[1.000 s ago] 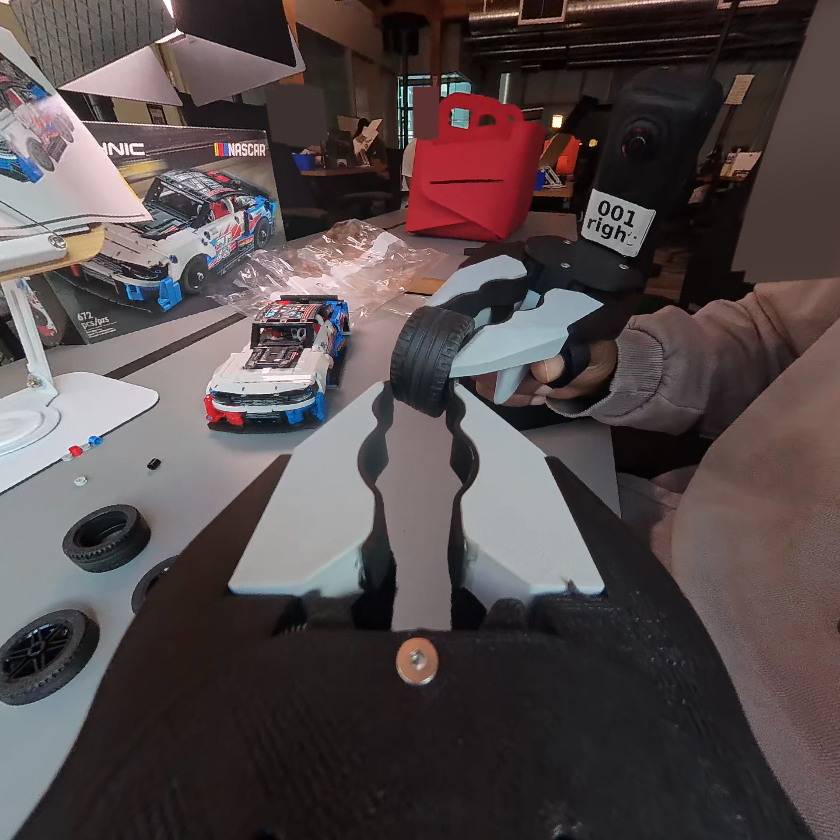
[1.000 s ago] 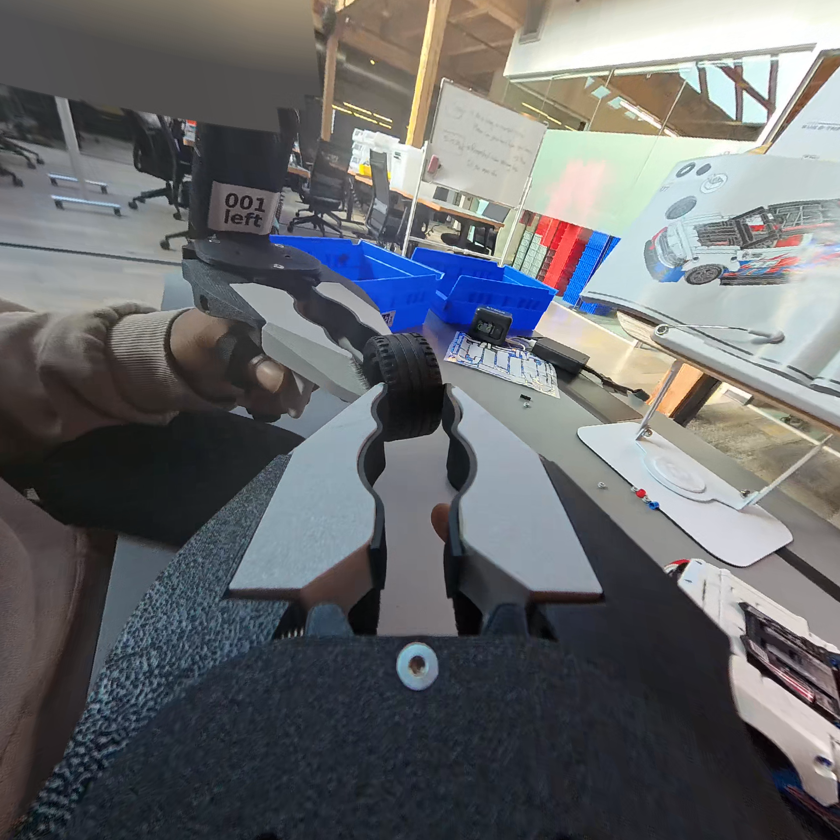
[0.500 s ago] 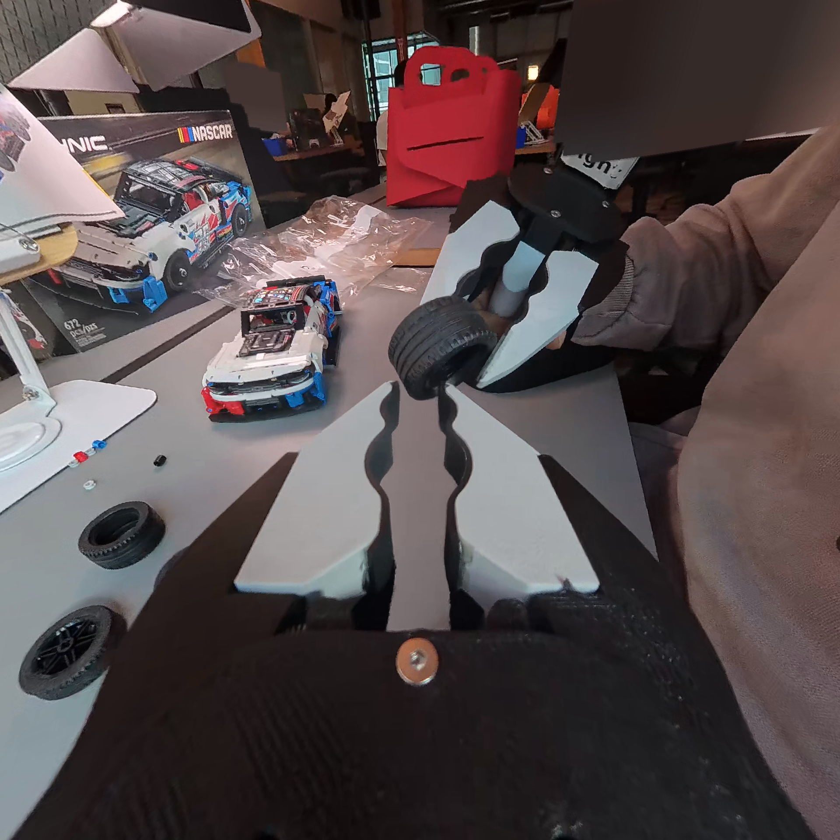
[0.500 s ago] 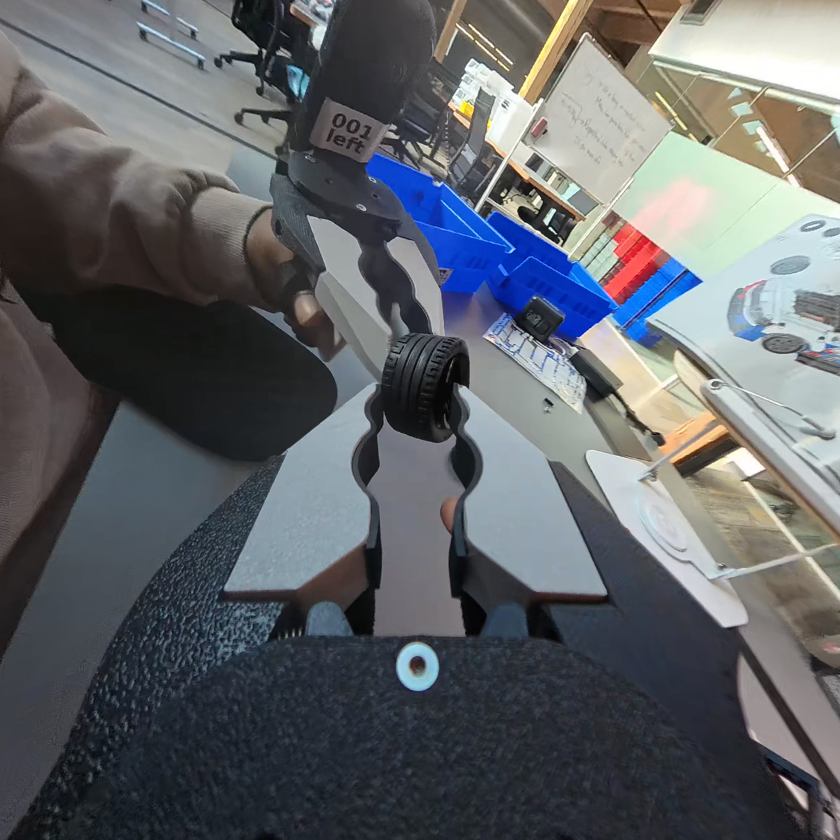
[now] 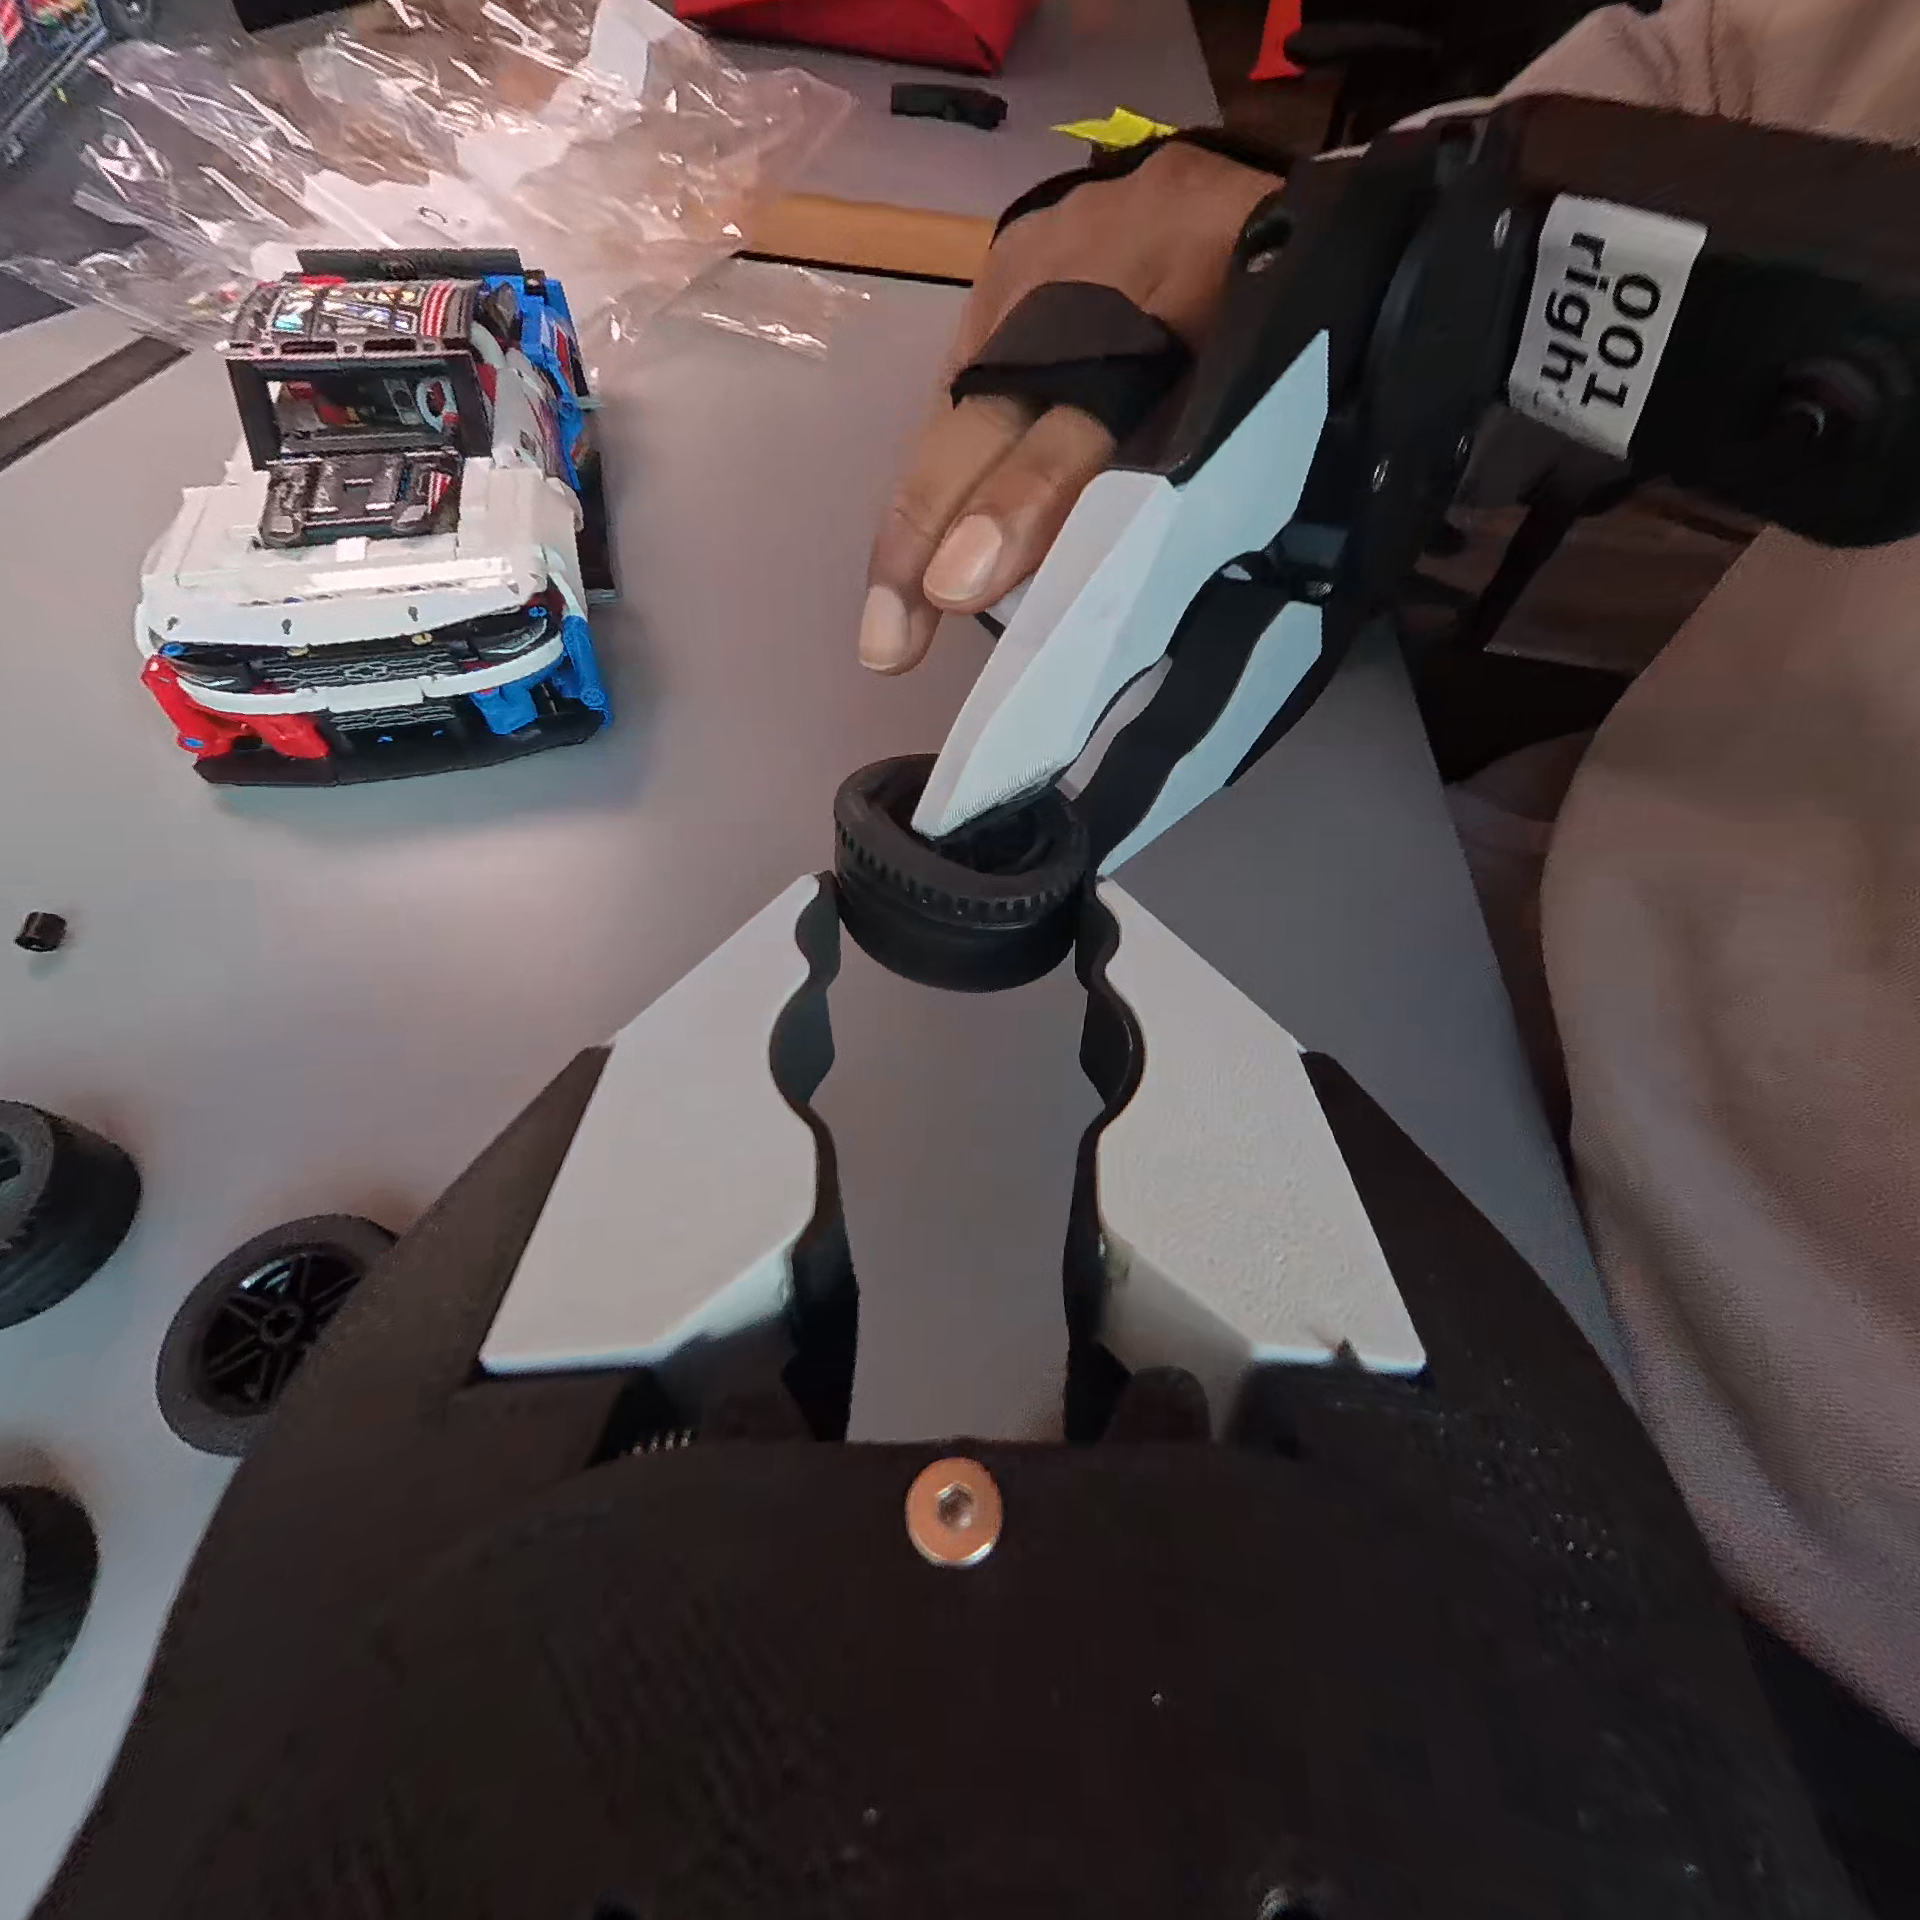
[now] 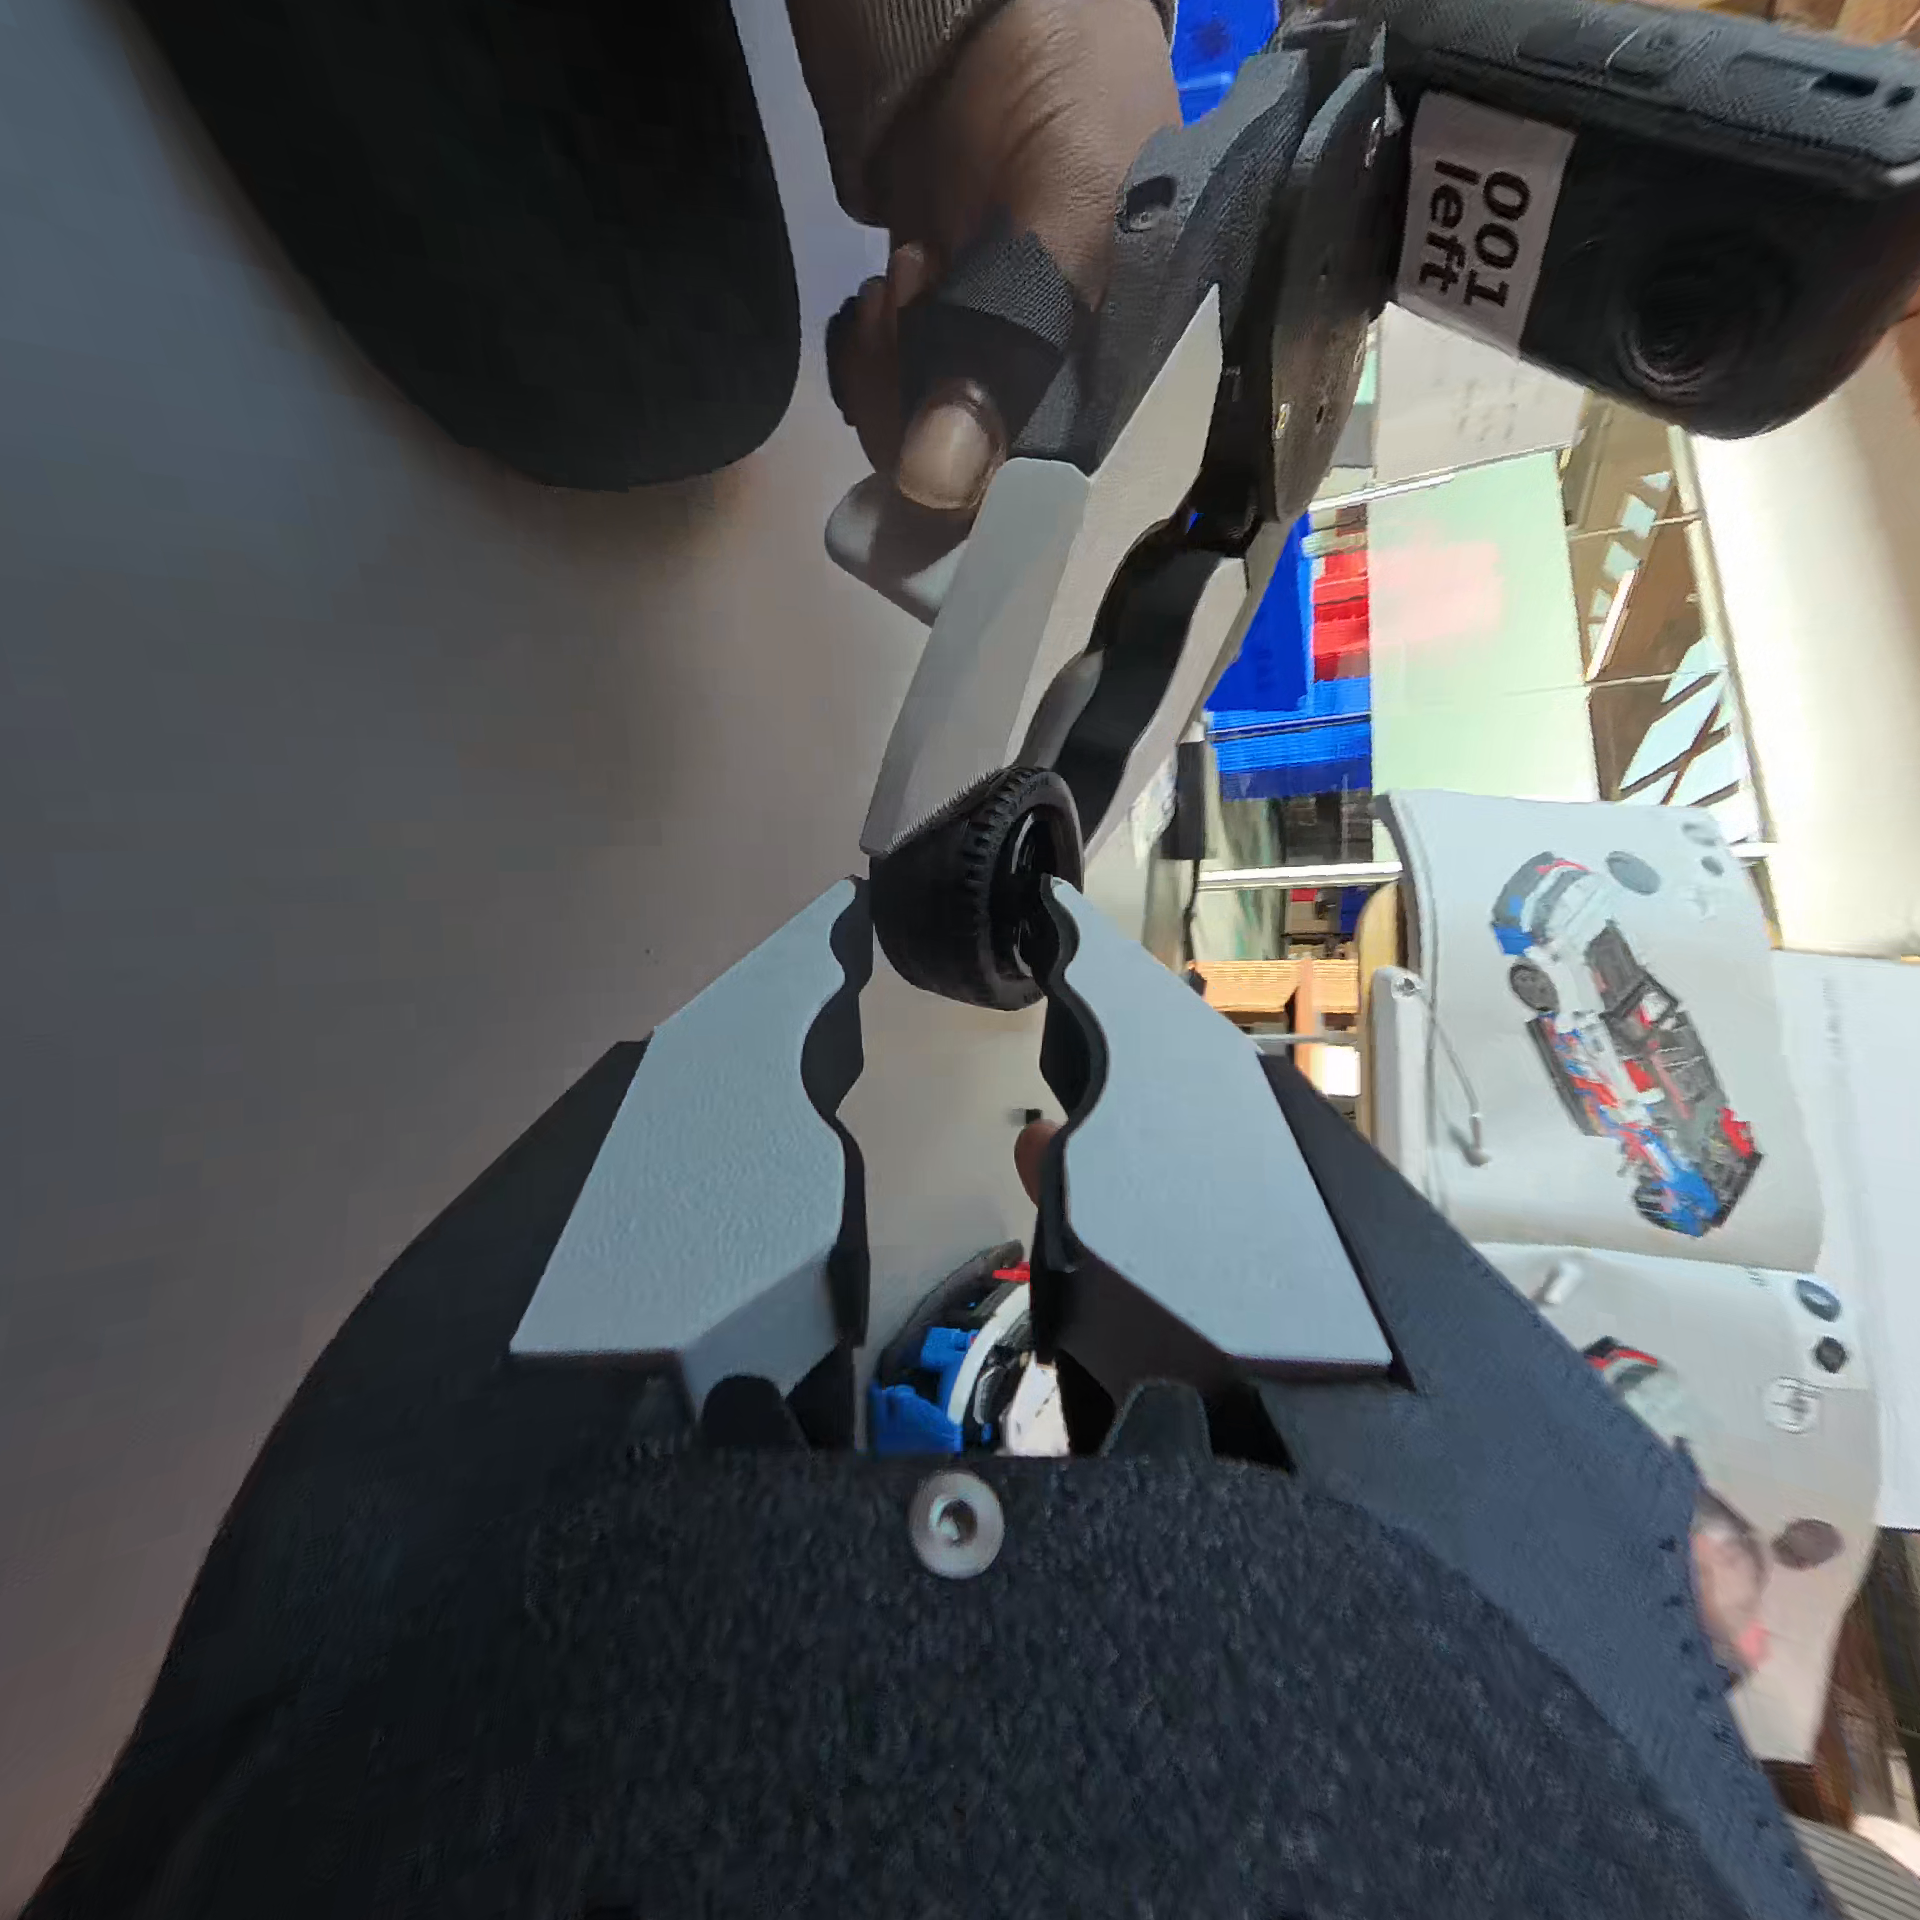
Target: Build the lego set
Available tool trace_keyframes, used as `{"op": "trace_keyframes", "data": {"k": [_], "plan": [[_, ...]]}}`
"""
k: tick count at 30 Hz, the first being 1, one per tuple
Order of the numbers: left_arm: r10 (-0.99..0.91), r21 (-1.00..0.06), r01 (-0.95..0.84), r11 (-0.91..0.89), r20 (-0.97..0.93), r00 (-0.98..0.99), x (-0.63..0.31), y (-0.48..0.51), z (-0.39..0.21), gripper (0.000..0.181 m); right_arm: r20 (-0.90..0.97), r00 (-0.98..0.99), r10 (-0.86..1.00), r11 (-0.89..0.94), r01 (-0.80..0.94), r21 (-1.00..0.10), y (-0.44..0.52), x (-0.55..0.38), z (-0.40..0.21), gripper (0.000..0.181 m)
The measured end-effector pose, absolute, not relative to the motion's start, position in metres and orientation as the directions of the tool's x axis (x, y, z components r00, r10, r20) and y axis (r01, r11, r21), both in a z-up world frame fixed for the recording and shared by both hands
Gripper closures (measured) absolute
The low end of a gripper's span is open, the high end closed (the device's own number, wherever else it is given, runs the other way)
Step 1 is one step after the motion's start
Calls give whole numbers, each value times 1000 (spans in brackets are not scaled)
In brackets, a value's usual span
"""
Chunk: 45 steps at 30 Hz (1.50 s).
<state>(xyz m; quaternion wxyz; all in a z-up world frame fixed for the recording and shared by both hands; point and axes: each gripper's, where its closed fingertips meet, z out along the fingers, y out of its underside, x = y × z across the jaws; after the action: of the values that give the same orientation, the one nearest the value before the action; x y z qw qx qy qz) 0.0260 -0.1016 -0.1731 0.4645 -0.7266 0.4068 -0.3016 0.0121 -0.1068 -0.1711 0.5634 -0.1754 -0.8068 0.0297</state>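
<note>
Left wrist view first: the left tool (image 5: 956,894) has its two grey fingers spread about a tyre's width and clamped on the sides of a small black tyre (image 5: 956,904), held right at the fingertips above the grey tabletop (image 5: 675,852). The right tool (image 5: 1023,821) comes in from the upper right, gripped by a hand (image 5: 1039,416) in a fingerless black glove. One of its fingers pokes down into the tyre's open centre and the other sits outside the tyre wall, so it looks pinched on the rim. Off to the left of the left tool and farther out sits the white, blue and red lego car (image 5: 374,520), with crumpled clear plastic bags (image 5: 468,135) just beyond it. Near the left tool's body on the left lie a spoked black wheel (image 5: 260,1330) and more loose tyres (image 5: 52,1226).

Right wrist view: everything's rolled sideways here. The right tool (image 6: 961,894) is partly open, with the tyre (image 6: 966,914) between its fingertips; the right-hand finger tip sits against the tyre's hub opening. The left tool (image 6: 977,821) meets the same tyre from above. To the right is the instruction booklet (image 6: 1621,1039) on its stand, and a bit of the lego car (image 6: 935,1382) peeks through the gap low between the fingers.
</note>
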Motion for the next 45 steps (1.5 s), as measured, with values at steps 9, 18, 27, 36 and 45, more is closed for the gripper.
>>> {"op": "trace_keyframes", "data": {"k": [9, 18, 27, 36, 45], "plan": [[-901, -802, -542, -251, -11, 434, 23, -76, -232, 136, 505, -377, 777, 630, 487, -605, -78, 24, -202, 171], [-901, -746, -627, -227, -84, 426, 1, -72, -238, 122, -107, -271, 957, 124, 710, -694, -69, 2, -218, 156], [-912, -762, -645, -61, -220, 345, 10, -74, -225, 137, -218, -133, 967, -19, 814, -580, -60, 4, -225, 164], [-910, -807, -571, -153, -109, 399, 5, -76, -228, 141, -296, -104, 950, -70, 849, -524, -61, 7, -226, 171], [-733, -710, -305, -635, 430, 527, -5, -67, -217, 157, -220, -151, 964, 3, 831, -556, -61, 6, -225, 171]]}}
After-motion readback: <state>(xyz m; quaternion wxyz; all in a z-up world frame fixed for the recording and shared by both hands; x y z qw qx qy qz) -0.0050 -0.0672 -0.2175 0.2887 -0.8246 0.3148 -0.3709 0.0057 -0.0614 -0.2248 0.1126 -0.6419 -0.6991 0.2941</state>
